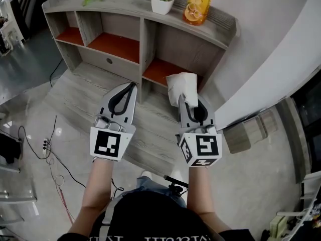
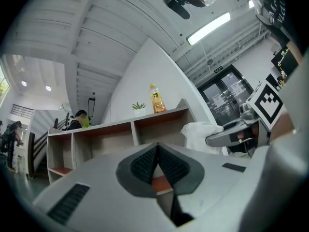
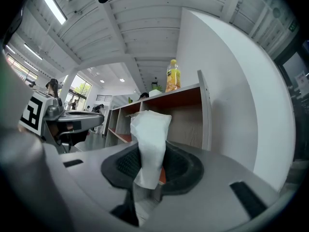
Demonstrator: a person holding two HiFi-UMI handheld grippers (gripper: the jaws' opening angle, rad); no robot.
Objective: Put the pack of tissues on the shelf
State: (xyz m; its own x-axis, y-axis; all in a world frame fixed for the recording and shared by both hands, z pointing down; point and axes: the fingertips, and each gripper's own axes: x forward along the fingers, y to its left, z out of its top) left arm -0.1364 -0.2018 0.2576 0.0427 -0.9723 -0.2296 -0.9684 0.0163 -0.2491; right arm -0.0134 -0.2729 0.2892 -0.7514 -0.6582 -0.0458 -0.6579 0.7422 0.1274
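Over on the left, the left gripper [image 1: 131, 87] is pointing toward the shelf [image 1: 125, 5], its fingers closed together on nothing. Further right, the right gripper [image 1: 190, 108] is gripping the pack of tissues [image 1: 182, 87], which is blocking part of the shelf's right compartment; the pack's lower end is disappearing between the fingers.

Bright, even light. A long lamp [image 2: 209, 28] glows overhead. The floor [image 1: 59, 131] shines a little. Both gripper views bend and go dark at the corners.
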